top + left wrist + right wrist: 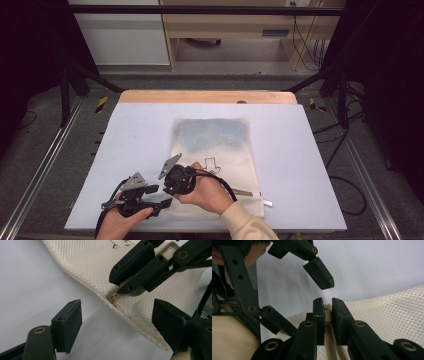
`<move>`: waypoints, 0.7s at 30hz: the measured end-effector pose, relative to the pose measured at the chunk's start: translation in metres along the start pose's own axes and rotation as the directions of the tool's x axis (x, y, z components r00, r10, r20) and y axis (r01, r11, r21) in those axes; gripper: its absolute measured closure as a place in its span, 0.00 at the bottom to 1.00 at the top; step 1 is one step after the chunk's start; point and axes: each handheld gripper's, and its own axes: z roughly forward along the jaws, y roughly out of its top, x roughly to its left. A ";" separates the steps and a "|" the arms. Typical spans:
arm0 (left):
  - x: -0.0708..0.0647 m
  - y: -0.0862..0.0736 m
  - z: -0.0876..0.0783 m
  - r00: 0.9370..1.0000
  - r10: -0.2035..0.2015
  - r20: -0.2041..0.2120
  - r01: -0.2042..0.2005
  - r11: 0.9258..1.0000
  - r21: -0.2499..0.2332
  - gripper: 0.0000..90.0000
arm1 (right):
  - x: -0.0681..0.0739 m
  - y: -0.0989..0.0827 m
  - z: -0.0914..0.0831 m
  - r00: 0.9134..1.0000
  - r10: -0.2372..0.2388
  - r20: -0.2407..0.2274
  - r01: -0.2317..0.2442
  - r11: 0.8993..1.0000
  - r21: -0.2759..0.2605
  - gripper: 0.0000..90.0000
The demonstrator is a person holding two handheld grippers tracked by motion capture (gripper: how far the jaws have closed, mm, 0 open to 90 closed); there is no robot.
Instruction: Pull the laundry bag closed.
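Mesh bag (215, 160) being held at its zipper (113, 298)

Near the table's (300, 165) front edge, the zipper end is being clamped by the right gripper (326, 312); the left gripper (117, 322) is being kept open around that corner, not touching it.

Bare table (300, 150) right of mesh bag (215, 140), tongs (165, 192) perhaps crowding its near-left corner

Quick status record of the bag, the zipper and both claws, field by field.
item: cream mesh bag, flat on the white table
zipper: tan zipper end at the bag's near corner
right claw: shut on the zipper end
left claw: open, beside the corner, pads off the bag
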 end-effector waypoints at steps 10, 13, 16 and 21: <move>0.007 0.001 0.011 0.996 -0.048 0.081 0.047 0.999 0.012 0.43 | 0.001 0.002 -0.004 1.000 0.000 0.005 0.000 1.000 -0.010 0.91; 0.008 0.002 0.012 0.993 -0.054 0.104 0.053 0.999 0.006 0.45 | 0.001 0.002 -0.004 1.000 0.000 0.004 0.000 1.000 -0.009 0.91; 0.010 0.002 0.014 0.988 -0.067 0.142 0.067 0.998 0.006 0.47 | 0.001 0.002 -0.004 1.000 0.001 0.004 -0.001 1.000 -0.013 0.91; 0.014 0.002 0.019 0.982 -0.079 0.171 0.079 0.997 0.010 0.46 | 0.000 0.002 -0.005 1.000 -0.004 0.006 0.004 1.000 -0.012 0.91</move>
